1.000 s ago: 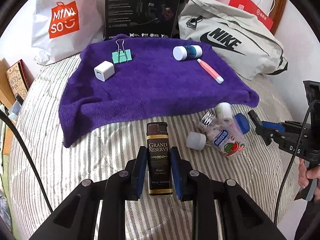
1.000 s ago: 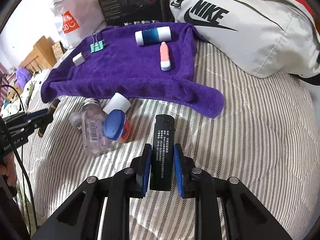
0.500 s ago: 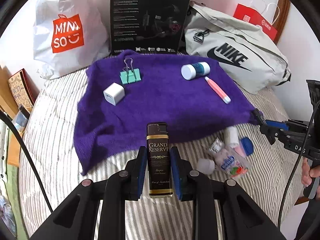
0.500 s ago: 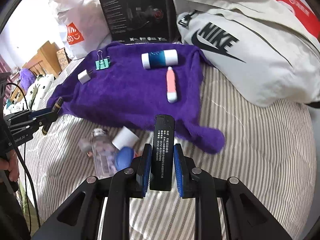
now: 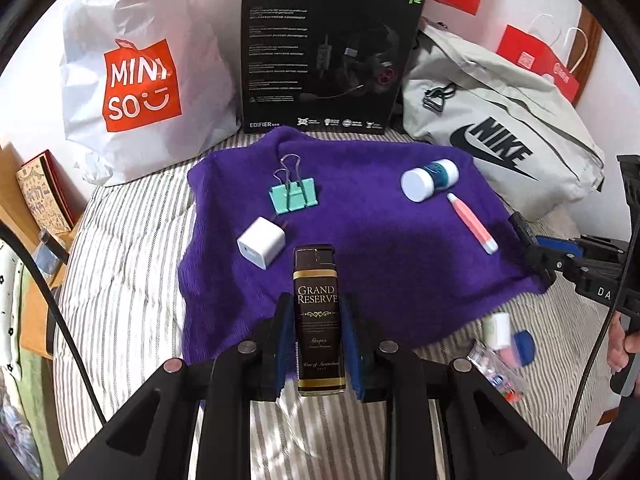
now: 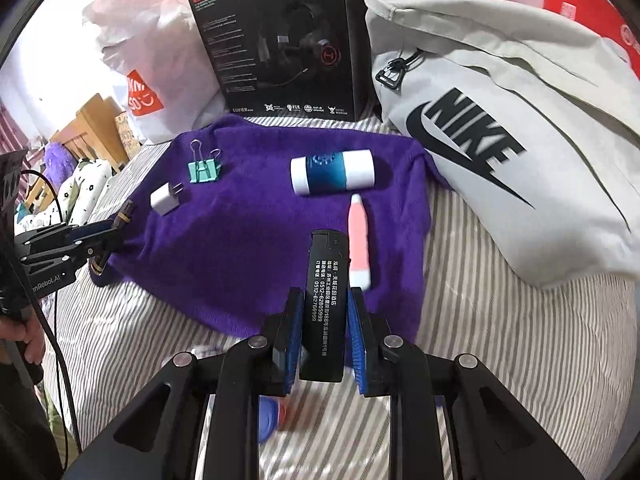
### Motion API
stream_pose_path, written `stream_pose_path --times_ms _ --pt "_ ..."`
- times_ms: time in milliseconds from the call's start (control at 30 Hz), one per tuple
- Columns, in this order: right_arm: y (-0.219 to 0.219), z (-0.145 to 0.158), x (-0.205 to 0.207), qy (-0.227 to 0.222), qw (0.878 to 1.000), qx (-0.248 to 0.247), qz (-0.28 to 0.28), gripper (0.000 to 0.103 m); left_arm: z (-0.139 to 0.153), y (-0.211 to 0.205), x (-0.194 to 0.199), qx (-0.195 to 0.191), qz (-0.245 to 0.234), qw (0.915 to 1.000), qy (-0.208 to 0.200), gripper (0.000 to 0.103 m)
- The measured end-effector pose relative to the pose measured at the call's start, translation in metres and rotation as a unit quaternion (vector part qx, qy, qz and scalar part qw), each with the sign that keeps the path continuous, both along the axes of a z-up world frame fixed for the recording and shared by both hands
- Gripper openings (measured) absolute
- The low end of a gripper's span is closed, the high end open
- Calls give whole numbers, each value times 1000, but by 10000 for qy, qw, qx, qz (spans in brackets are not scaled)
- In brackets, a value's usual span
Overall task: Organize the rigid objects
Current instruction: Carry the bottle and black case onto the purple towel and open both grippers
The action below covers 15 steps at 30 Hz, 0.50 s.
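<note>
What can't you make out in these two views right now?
- Small bottles beside the purple towel: motion-blurred in the left wrist view; labels unreadable.
- Same cluster, right wrist view: mostly hidden behind the right gripper; only a blue cap shows.
- Black lighter fine print: too small.
- Brown lighter base: hidden by the left gripper.

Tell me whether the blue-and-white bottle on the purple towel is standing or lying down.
Lying down: the blue-and-white bottle rests on its side on the purple towel.

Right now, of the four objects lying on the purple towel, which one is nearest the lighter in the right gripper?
The pink tube. It lies just beside the black lighter; bottle, clip and charger lie farther back.
</note>
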State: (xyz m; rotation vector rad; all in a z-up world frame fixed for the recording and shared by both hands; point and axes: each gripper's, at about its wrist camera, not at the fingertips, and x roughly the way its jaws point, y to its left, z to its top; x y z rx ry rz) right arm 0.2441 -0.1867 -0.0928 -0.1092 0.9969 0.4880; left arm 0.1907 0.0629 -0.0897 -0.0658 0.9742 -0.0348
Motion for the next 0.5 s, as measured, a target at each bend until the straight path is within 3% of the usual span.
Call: stream_pose_path --times_ms 500 --pt "39 -41 37 307 9982 -391 321 22 -35 9 34 31 -74 9993 355 23"
